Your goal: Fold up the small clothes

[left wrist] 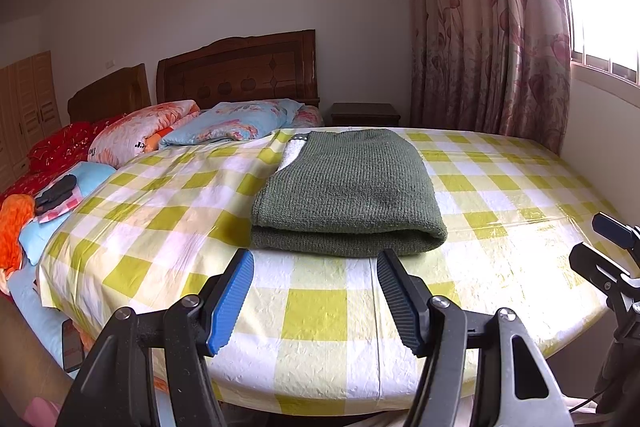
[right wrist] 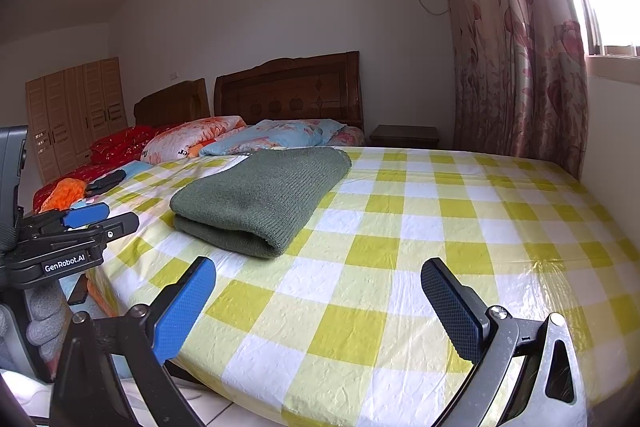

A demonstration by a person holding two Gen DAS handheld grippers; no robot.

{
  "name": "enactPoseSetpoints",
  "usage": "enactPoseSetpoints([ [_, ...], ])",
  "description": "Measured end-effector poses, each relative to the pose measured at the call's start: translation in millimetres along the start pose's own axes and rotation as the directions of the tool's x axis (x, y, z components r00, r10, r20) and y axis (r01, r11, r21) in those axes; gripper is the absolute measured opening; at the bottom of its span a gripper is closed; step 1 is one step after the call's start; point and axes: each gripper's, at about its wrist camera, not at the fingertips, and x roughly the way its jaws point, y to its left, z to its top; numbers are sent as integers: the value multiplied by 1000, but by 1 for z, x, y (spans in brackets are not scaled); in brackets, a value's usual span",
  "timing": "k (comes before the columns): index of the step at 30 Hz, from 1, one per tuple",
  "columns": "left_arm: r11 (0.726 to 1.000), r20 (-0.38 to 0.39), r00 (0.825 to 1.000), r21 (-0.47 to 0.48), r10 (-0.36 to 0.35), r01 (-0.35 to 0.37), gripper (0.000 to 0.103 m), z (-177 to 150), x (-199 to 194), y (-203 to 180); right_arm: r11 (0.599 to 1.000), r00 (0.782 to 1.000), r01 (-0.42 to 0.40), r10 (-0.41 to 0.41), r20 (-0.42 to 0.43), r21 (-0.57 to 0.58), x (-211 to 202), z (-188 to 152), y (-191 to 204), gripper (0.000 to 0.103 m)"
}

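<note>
A dark green knitted garment (left wrist: 348, 191) lies folded flat on the yellow-and-white checked cloth (left wrist: 320, 307), its folded edge towards me. A white piece (left wrist: 291, 151) peeks out at its far left. My left gripper (left wrist: 316, 263) is open and empty, just in front of the folded edge. In the right wrist view the garment (right wrist: 260, 199) lies ahead to the left on the cloth (right wrist: 400, 267). My right gripper (right wrist: 320, 275) is open and empty, above the cloth to the right of the garment. The left gripper (right wrist: 86, 217) shows at the left edge.
Pillows (left wrist: 152, 131) and quilts lie at the head of the bed by a wooden headboard (left wrist: 240, 71). A black object (left wrist: 56, 193) and orange cloth (left wrist: 14, 227) lie at the left. A curtain (left wrist: 488, 27), window and wall bound the right side. A nightstand (left wrist: 364, 114) stands behind.
</note>
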Motion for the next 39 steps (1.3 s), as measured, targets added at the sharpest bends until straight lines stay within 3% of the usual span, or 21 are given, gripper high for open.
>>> enactPoseSetpoints([
  [39, 1000, 1, 1000, -11, 13, -13, 65, 1, 1, 3, 1000, 1000, -3, 3, -13, 14, 3, -3, -1, 103],
])
